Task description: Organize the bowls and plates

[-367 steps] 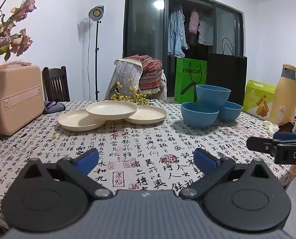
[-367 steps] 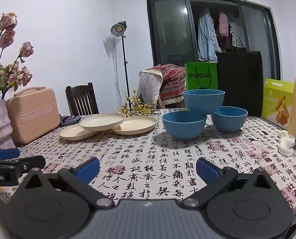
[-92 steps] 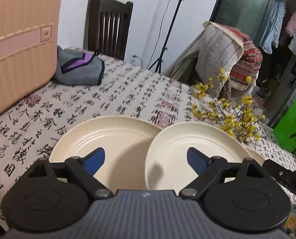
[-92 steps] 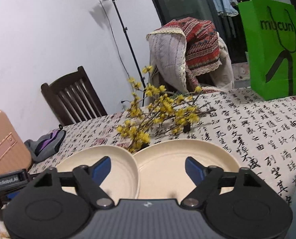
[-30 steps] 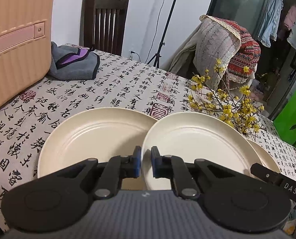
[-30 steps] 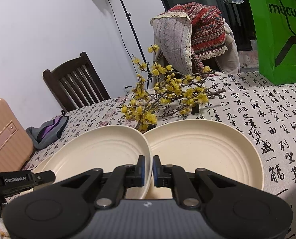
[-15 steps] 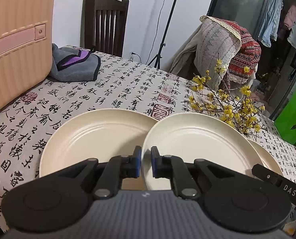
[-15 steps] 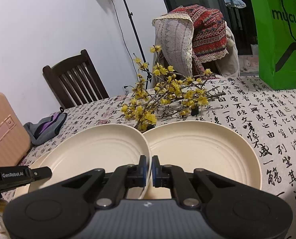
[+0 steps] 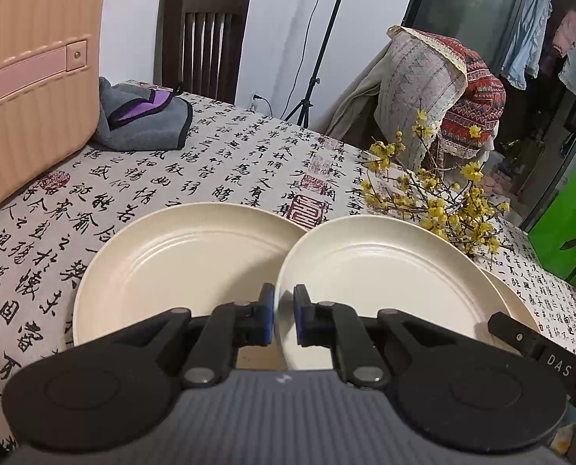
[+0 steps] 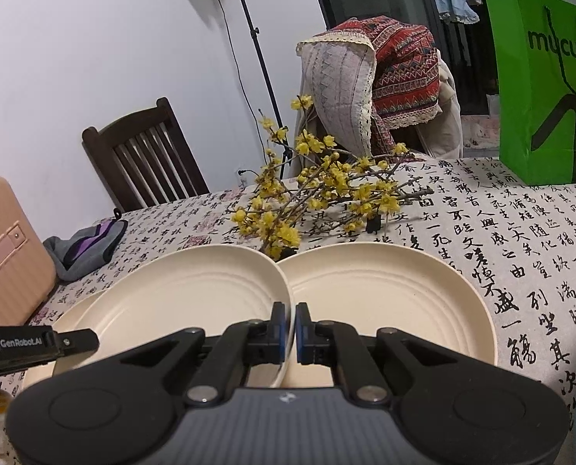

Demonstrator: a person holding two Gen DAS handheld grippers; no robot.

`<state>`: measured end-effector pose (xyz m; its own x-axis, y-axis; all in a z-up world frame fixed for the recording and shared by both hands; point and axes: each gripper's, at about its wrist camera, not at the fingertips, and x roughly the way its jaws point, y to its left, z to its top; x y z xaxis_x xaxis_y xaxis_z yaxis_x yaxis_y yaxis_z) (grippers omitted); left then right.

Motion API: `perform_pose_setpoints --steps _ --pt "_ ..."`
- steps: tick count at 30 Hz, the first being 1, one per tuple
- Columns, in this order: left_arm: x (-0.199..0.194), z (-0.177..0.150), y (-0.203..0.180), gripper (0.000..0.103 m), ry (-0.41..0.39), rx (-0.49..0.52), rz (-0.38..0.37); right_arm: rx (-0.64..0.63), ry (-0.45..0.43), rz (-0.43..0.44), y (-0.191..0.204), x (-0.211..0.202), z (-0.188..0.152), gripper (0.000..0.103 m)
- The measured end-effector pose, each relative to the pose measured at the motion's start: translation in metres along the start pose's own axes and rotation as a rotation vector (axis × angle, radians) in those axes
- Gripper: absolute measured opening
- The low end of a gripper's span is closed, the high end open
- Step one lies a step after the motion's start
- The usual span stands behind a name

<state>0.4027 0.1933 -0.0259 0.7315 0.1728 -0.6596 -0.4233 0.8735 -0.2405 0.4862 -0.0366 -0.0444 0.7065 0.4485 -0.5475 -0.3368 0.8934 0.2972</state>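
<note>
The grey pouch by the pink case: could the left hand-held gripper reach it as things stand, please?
Probably not yet: the left hand-held gripper is shut on the top plate's rim; beyond that, only the flat left plate lies between.

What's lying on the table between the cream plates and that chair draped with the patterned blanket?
A spray of yellow-flowered branches lies on the tablecloth between the plates and the draped chair, clearest in the right wrist view.

Yellow blossom sprigs [image 10: 311, 201], pink suitcase [image 9: 28, 77]
</note>
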Motion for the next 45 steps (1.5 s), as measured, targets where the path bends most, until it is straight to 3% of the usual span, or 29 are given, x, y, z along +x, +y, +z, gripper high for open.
perform_pose_setpoints --steps 20,45 --pt "-0.021 0.004 -0.001 0.011 -0.022 0.000 0.000 -0.023 -0.022 0.003 0.009 -0.019 0.006 0.005" --pt "-0.071 -0.002 -0.004 0.011 -0.074 0.027 -0.032 -0.010 -0.068 0.004 0.016 -0.071 0.005 0.005"
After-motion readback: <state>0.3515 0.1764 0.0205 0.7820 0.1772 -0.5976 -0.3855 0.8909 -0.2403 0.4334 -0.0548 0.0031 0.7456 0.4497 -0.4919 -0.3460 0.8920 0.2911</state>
